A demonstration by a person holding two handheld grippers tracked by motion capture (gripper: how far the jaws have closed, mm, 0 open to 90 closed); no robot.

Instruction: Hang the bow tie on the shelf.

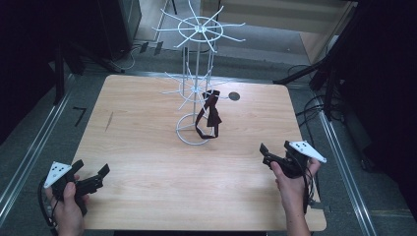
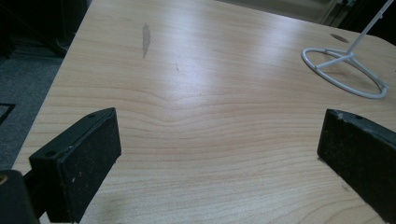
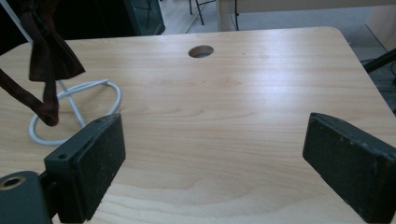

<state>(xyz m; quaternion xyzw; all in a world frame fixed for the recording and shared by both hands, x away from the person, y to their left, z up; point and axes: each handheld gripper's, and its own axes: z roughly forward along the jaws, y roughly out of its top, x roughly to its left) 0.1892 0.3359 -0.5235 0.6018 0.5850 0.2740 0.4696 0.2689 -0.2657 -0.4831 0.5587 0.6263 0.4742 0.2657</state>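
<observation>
Both hands rest low at the near corners of the wooden table (image 1: pixel 147 162). The left gripper (image 1: pixel 96 179) and right gripper (image 1: pixel 269 153) point inward, jaws spread wide, holding nothing. A dark bow tie (image 1: pixel 211 110) hangs on the white wire rack (image 1: pixel 195 73) mid-table, well apart from both.

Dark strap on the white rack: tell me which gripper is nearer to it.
Right. The right gripper sits just right of and below the dark strap; the left gripper is far off at the table's near left corner.
</observation>
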